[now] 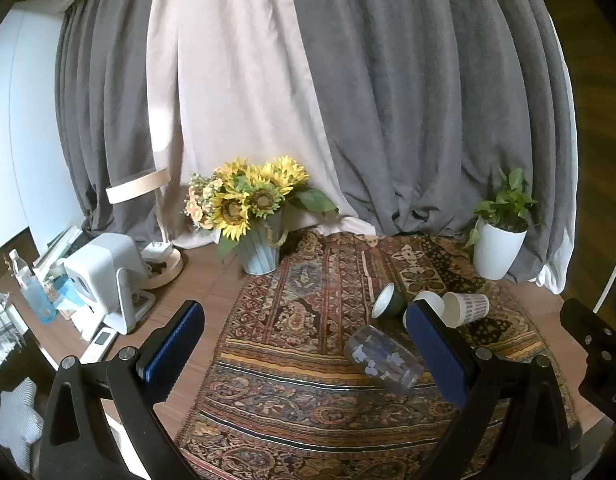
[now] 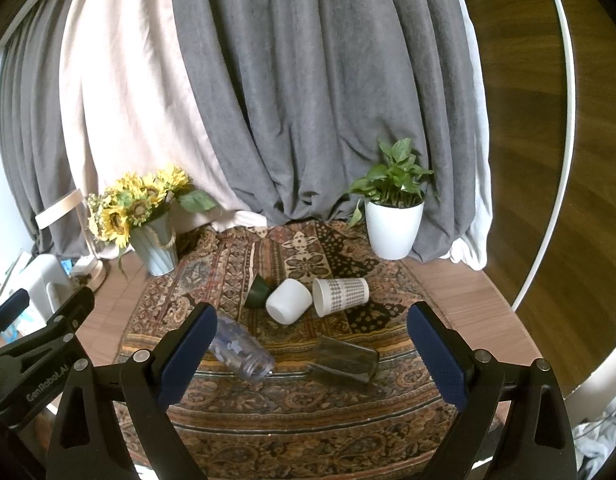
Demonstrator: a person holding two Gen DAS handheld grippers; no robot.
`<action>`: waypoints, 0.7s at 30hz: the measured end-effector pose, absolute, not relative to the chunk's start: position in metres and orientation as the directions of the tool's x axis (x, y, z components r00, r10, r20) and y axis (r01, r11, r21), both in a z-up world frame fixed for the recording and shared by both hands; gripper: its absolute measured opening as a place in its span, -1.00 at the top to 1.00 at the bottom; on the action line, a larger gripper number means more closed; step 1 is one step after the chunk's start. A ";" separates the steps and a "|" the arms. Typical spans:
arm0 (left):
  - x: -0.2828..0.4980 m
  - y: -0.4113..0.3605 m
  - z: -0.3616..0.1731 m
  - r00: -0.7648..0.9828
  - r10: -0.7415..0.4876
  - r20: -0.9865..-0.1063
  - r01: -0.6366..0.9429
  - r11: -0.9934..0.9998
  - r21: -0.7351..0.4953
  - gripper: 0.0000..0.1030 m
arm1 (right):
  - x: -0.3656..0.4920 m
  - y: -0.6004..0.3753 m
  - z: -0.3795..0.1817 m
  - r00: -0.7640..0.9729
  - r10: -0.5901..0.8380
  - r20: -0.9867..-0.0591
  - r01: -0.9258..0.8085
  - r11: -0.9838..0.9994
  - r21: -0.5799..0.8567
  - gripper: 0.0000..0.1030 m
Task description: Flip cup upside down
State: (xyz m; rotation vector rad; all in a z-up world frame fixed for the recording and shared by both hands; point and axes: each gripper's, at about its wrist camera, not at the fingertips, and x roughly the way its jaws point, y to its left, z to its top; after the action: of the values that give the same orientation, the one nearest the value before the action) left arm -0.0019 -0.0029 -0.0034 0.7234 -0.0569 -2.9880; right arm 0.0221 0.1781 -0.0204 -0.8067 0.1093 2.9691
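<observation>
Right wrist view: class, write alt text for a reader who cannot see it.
Five cups lie on their sides on a patterned rug: a dark green cup, a plain white cup, a patterned paper cup, a clear floral glass and a dark tinted glass. The open right gripper hovers empty in front.

White, grey-checked paper cup (image 2: 340,295)
</observation>
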 end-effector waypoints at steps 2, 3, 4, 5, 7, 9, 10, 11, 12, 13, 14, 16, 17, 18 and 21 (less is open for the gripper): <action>-0.002 -0.003 -0.004 -0.887 -0.073 -0.457 0.055 -0.997 0.052 -1.00 | 0.022 0.178 -0.020 -0.861 0.044 -0.507 -0.080 -0.995 0.051 -0.86; -0.002 -0.003 -0.003 -0.887 -0.071 -0.457 0.055 -0.997 0.050 -1.00 | 0.022 0.178 -0.021 -0.861 0.042 -0.507 -0.079 -0.996 0.052 -0.86; -0.002 -0.004 -0.003 -0.887 -0.071 -0.457 0.054 -0.997 0.049 -1.00 | 0.022 0.178 -0.021 -0.861 0.041 -0.507 -0.078 -0.996 0.052 -0.86; -0.002 -0.003 -0.003 -0.887 -0.070 -0.457 0.054 -0.997 0.049 -1.00 | 0.022 0.178 -0.021 -0.861 0.041 -0.507 -0.078 -0.996 0.051 -0.86; -0.003 -0.003 -0.002 -0.888 -0.072 -0.455 0.053 -0.997 0.053 -1.00 | 0.022 0.178 -0.021 -0.860 0.042 -0.508 -0.079 -0.996 0.051 -0.86; -0.003 -0.003 -0.002 -0.889 -0.072 -0.453 0.053 -0.997 0.055 -1.00 | 0.021 0.178 -0.021 -0.858 0.043 -0.511 -0.079 -0.996 0.049 -0.86; -0.003 -0.002 -0.002 -0.889 -0.072 -0.452 0.052 -0.997 0.056 -1.00 | 0.021 0.178 -0.021 -0.858 0.043 -0.512 -0.080 -0.996 0.049 -0.86; -0.003 -0.002 -0.002 -0.890 -0.072 -0.451 0.052 -0.997 0.058 -1.00 | 0.021 0.177 -0.021 -0.858 0.043 -0.512 -0.079 -0.996 0.049 -0.86; -0.003 -0.002 -0.001 -0.890 -0.074 -0.449 0.052 -0.997 0.060 -1.00 | 0.021 0.178 -0.022 -0.859 0.043 -0.511 -0.079 -0.996 0.049 -0.86; -0.004 -0.002 -0.001 -0.891 -0.076 -0.449 0.053 -0.997 0.063 -1.00 | 0.021 0.178 -0.022 -0.859 0.042 -0.510 -0.078 -0.996 0.049 -0.86; -0.004 -0.002 0.000 -0.891 -0.076 -0.448 0.053 -0.997 0.064 -1.00 | 0.021 0.178 -0.021 -0.859 0.042 -0.510 -0.078 -0.996 0.049 -0.86; -0.004 -0.002 0.000 -0.890 -0.075 -0.449 0.052 -0.997 0.062 -1.00 | 0.020 0.178 -0.021 -0.858 0.039 -0.511 -0.075 -0.996 0.050 -0.86; -0.004 -0.001 0.000 -0.890 -0.075 -0.450 0.052 -0.997 0.062 -1.00 | 0.020 0.178 -0.022 -0.858 0.039 -0.511 -0.075 -0.996 0.051 -0.86; -0.005 -0.001 0.000 -0.890 -0.076 -0.450 0.053 -0.997 0.062 -1.00 | 0.020 0.177 -0.022 -0.859 0.039 -0.511 -0.076 -0.996 0.051 -0.86; -0.004 -0.001 0.000 -0.890 -0.075 -0.449 0.053 -0.997 0.062 -1.00 | 0.020 0.177 -0.022 -0.858 0.040 -0.512 -0.076 -0.996 0.050 -0.86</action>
State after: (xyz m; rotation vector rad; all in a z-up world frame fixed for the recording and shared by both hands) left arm -0.0038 -0.0014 -0.0004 0.7130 -0.0736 -2.9910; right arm 0.0201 0.1769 -0.0219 -0.8153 0.1051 2.9699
